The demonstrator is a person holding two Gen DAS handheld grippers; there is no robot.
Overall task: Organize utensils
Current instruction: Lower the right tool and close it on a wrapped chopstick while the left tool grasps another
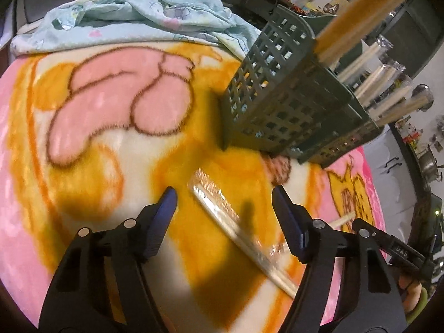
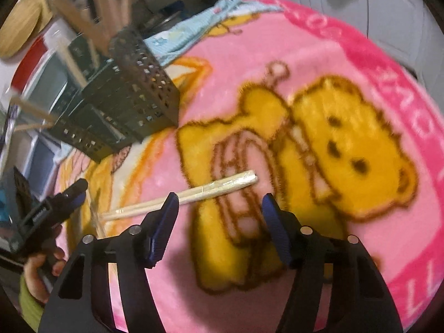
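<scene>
A clear-wrapped pair of wooden chopsticks (image 1: pixel 238 230) lies slantwise on the plush blanket, under the gap of my left gripper (image 1: pixel 224 191), whose blue pads stand apart and clear of it. A second wrapped pair (image 2: pixel 194 191) lies on the pink blanket just past my right gripper (image 2: pixel 220 197), which is open; its left finger overlaps the pair's near part without pinching it. The dark green lattice utensil basket (image 1: pixel 277 102) (image 2: pixel 133 97) stands beyond both, with several wrapped chopstick pairs (image 1: pixel 380 83) sticking up from it.
A light blue patterned cloth (image 1: pixel 133 14) is bunched at the blanket's far side. A person's hand (image 2: pixel 38 272) holds the left gripper at the left edge of the right wrist view. Cabinets, pots and cluttered shelves surround the bed.
</scene>
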